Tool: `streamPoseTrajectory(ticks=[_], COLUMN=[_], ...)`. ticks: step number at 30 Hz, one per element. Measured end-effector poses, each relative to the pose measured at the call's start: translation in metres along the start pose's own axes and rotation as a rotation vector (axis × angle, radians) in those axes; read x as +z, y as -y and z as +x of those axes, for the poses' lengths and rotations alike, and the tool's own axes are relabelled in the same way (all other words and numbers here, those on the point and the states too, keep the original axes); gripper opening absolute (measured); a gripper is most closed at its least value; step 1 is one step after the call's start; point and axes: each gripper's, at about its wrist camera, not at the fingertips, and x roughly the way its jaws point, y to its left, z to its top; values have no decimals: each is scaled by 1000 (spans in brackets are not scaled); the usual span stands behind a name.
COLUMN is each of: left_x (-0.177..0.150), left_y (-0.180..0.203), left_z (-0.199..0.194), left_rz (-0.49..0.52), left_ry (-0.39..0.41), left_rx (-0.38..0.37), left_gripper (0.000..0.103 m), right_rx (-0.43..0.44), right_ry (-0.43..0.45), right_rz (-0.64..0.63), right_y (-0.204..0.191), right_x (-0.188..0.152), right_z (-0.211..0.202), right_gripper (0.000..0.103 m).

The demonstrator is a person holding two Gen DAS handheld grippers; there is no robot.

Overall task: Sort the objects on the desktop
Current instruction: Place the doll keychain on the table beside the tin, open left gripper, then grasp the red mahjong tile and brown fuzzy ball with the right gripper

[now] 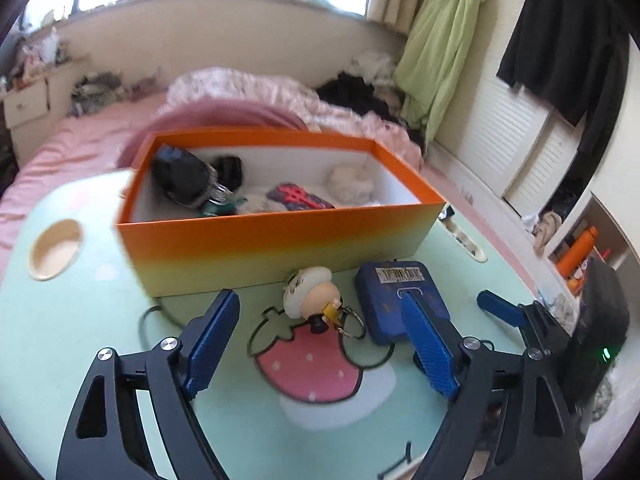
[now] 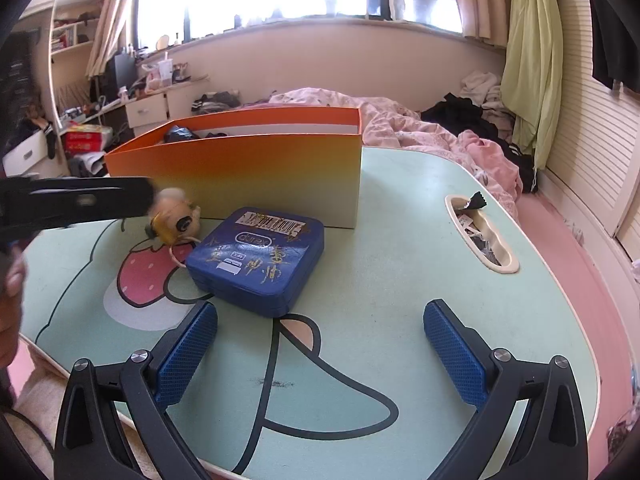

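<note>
A small doll keychain lies on the mint table over a strawberry print, just in front of the orange box. My left gripper is open, its blue fingertips either side of the doll without touching it. A blue tin with gold scribbles sits right of the doll; the right pad overlaps it in view. The box holds a black item, a red-patterned item and a white fluffy one. In the right wrist view my right gripper stands open and empty, near the tin. The doll looks blurred there.
A round cup recess is set in the table's left side, and a long slot with wrappers in its right side. A pink bed with heaped clothes lies behind the box. A black device with a green light stands at the right.
</note>
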Motion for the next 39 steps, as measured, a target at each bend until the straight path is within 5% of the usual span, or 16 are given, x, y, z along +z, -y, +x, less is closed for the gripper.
streamPoseTrajectory(ticks=[5,8,21,26,31,37,39], left_x=[-29,-37,-32,-41,-43,-44,-44], left_y=[-1,5,0,1,1,0,0], left_z=[8,17,30,21,18,16,16], left_rz=[41,130,89,90,96,100,101], left_ry=[-125,-87,-102,-96,-93,-92,-91], left_rx=[118,225,205,203,198,191,190], left_gripper=[84,99,103,103,103,103,103], right_rx=[0,-1,48,125,327,251,241], right_ry=[0,-1,16,106,-178,-453,-530], right_rz=[0,-1,5,-8,-17,-52,-51], right_y=[0,0,3,9,-15,-52,-54], right_x=[0,0,2,68,157,179,177], right_z=[0,0,-8,-47,16,125,149], right_gripper=[103,103,102,100,74,71,61])
